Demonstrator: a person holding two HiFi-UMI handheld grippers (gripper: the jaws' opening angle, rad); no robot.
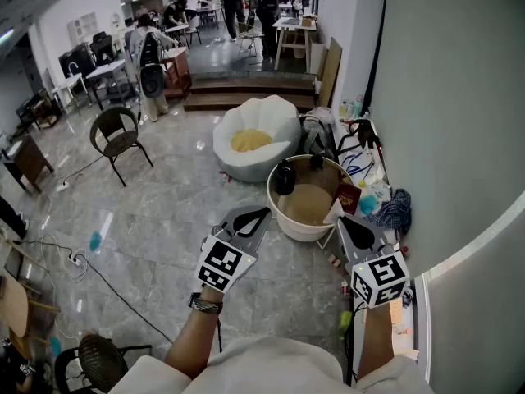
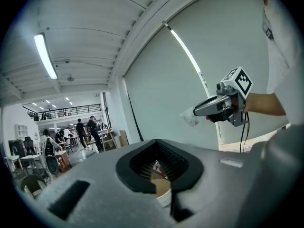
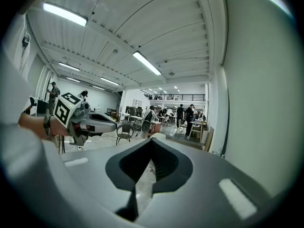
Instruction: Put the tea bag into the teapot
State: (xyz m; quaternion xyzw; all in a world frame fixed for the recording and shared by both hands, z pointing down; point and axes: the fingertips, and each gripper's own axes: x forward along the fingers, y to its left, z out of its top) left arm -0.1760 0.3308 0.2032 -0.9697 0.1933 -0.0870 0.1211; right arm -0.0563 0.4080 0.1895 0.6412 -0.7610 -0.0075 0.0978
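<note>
Tea bag (image 2: 190,117) first: it shows as a small, white, crumpled scrap sticking out from the tip of your right hand-held gripper (image 1: 342,220), whose jaws are closed tight on it. You hold it in the air, and from your head view it hangs over the near right edge of the round tabletop (image 1: 305,208). Your left hand-held gripper (image 1: 264,213) is raised too, just off the near left edge; its jaws are drawn together with nothing between them, and through their hollow you see only the white rim and tan surface below. The black teapot (image 1: 284,178) stands upright at the far left edge of the tabletop, well apart from the tea bag. A dark red packet (image 1: 349,197) leans at the right edge, close to your right gripper's tip. Beyond the tabletop, on the grey floor (image 1: 164,220), sits a white beanbag seat (image 1: 275,121) with a yellow cushion (image 1: 250,140) in it
</note>
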